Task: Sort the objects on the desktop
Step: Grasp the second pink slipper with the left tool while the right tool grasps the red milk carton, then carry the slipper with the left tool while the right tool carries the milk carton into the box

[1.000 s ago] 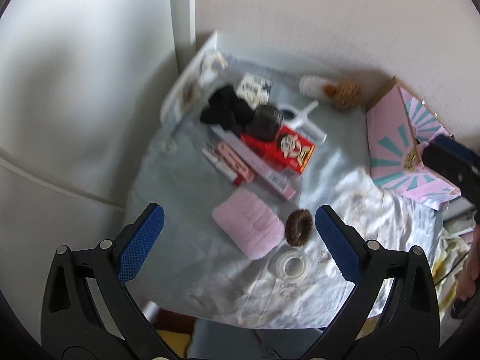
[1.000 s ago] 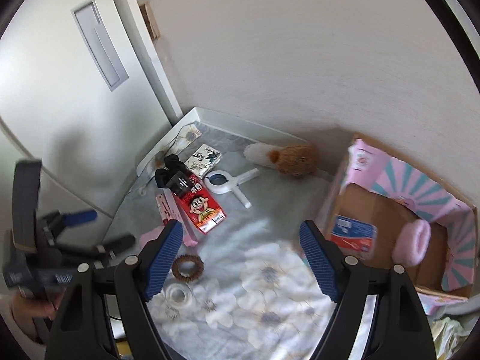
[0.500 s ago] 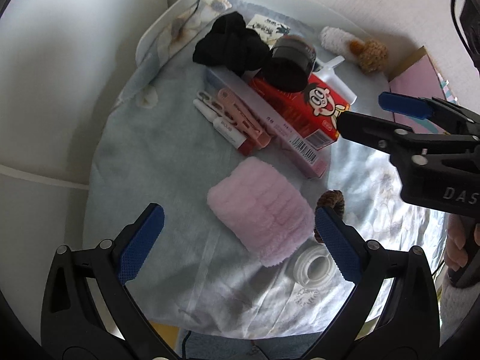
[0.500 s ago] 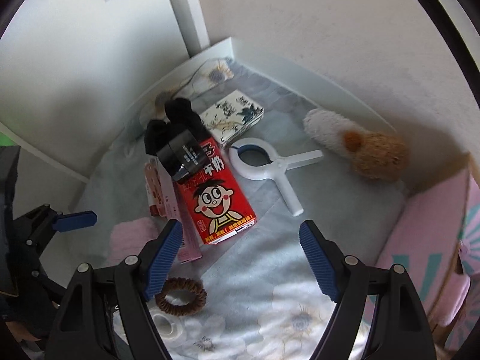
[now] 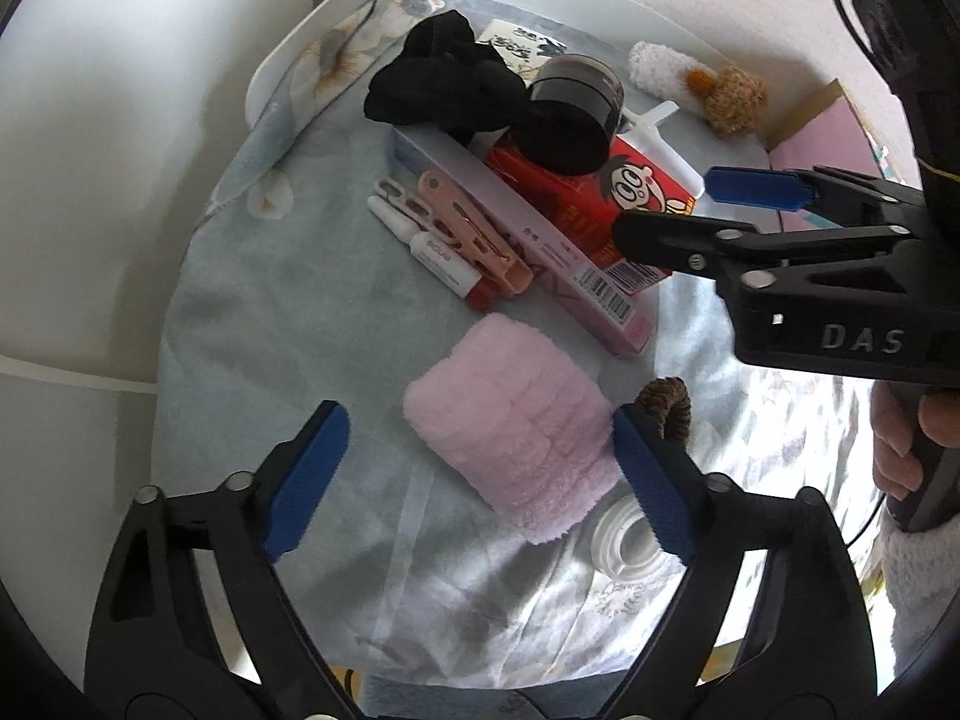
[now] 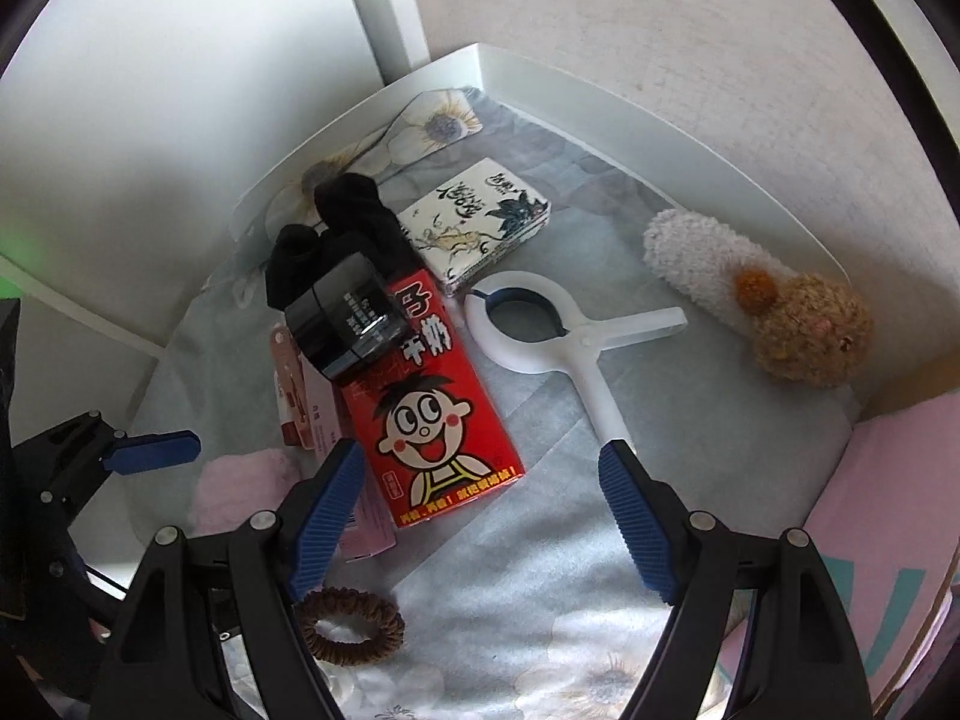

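A pink fluffy cloth [image 5: 510,426] lies on the flowered sheet, between the blue pads of my left gripper [image 5: 480,474]. Its jaws are closing; the right pad is at the cloth's edge and the left pad stands apart from it. My right gripper [image 6: 483,516] is open just above the near end of a red cartoon carton [image 6: 432,408]. In the left wrist view the right gripper [image 5: 708,216] reaches in from the right over the same carton [image 5: 600,204]. A black jar [image 6: 345,318] rests on the carton's far end.
Black cloth [image 5: 444,84], a long pink box [image 5: 540,240], pink clips [image 5: 468,228] and a tube [image 5: 432,258] lie beyond. A tissue pack [image 6: 480,222], white clamp [image 6: 564,348], plush toy [image 6: 804,330], brown hair tie [image 6: 351,627], tape roll [image 5: 624,540] and pink cardboard box [image 6: 888,510] surround them.
Both grippers have come down close to the sheet. The left jaws have narrowed around the pink cloth. The right gripper has swung left from the pink box to the red carton.
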`<state>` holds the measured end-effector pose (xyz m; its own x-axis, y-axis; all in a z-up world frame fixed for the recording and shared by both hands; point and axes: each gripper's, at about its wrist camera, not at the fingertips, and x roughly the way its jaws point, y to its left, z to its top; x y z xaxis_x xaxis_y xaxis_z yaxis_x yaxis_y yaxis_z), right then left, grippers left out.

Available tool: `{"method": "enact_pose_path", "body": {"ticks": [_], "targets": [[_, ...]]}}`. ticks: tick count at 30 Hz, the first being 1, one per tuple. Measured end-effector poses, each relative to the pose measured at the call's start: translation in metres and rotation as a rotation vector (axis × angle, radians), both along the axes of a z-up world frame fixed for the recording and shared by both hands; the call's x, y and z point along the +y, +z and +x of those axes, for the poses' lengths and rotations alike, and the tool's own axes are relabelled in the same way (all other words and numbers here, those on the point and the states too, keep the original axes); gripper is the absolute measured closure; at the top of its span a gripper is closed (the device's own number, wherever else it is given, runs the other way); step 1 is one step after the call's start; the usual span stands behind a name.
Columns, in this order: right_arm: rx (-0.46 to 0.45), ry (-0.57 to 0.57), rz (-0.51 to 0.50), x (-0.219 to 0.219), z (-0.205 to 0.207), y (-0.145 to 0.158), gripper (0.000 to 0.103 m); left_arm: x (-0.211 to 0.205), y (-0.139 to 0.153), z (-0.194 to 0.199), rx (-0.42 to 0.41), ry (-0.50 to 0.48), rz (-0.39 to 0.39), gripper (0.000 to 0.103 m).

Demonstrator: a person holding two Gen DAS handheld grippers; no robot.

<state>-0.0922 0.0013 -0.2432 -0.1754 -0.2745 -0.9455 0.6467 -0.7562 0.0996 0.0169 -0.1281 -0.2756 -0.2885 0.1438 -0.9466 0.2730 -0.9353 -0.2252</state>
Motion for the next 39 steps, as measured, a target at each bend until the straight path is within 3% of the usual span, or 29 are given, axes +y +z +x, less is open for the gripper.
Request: {"method": "enact_pose_path", "body": {"ticks": [2,6,18,28,39], "targets": [[0.011,0.018,0.009,-0.002,0.003,-0.001,0.027,0.000,-0.001,0.001,0.003,0.002,0.015,0.025],[-0.007,0.037,0.005,-0.006,0.005,-0.006,0.048,0.001,0.000,0.002,0.021,0.002,0.050,0.043],[0.068,0.016,0.024,0.002,0.024,0.006,0.054,-0.022,0.008,0.002,0.049,0.054,0.131,0.074],[0.077,-0.084,-0.041,0.039,0.041,0.039,0.054,-0.016,0.034,-0.002,0.077,0.064,0.116,0.077],[0.167,-0.236,-0.203,0.098,0.050,0.105,0.054,0.004,0.111,-0.010,0.170,0.034,0.022,0.077]]}}
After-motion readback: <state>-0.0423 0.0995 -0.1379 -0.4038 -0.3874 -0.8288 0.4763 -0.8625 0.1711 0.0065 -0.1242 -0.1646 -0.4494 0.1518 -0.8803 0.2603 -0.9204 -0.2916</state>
